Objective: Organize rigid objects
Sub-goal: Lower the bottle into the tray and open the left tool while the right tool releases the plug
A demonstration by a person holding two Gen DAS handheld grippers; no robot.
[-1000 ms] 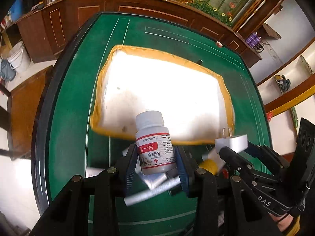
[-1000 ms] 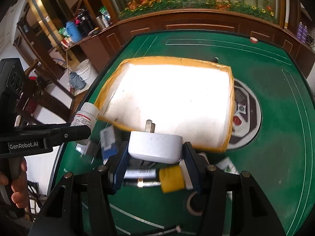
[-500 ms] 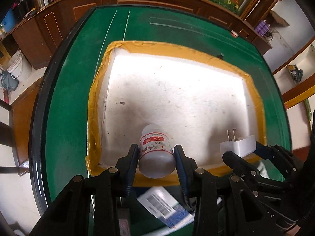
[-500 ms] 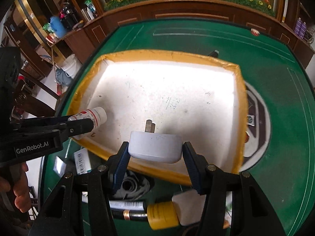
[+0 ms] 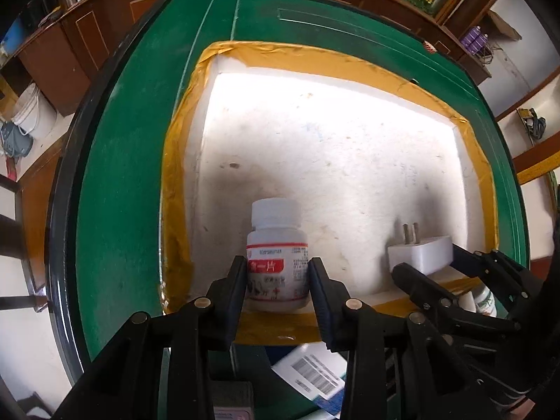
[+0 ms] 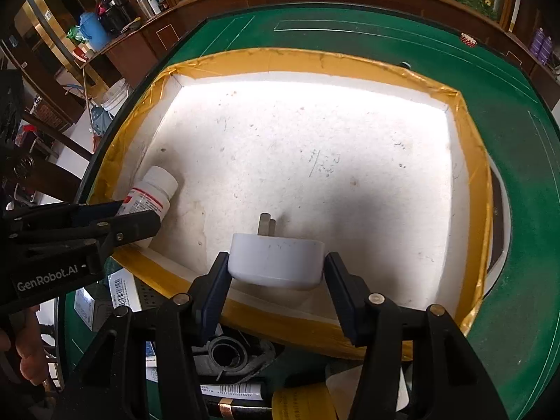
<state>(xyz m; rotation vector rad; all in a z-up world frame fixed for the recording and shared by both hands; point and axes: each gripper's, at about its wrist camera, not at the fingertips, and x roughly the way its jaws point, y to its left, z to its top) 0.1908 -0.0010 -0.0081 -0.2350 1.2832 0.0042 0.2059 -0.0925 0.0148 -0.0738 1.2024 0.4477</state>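
My left gripper (image 5: 278,276) is shut on a white pill bottle (image 5: 276,248) with a red label, held low inside the near left part of a white foam box (image 5: 350,161) with yellow-taped rim. My right gripper (image 6: 276,276) is shut on a white plug adapter (image 6: 276,259), its two metal prongs pointing away, low over the box's near edge. The left wrist view also shows the adapter (image 5: 420,252) at right in the right gripper (image 5: 425,269). From the right wrist view the bottle (image 6: 150,196) and left gripper (image 6: 136,215) appear at left.
The box sits on a green felt table (image 5: 119,192) with a dark rim. Below the box's near edge lie a barcoded carton (image 5: 311,378), a black ring-shaped part (image 6: 224,353), a tube and a yellow item (image 6: 301,404). A hand (image 6: 28,353) shows at lower left. Wooden cabinets surround.
Both grippers have moved forward and down from the clutter in front of the box to inside it, each still holding its object. The bottle and adapter now hang close to the box floor.
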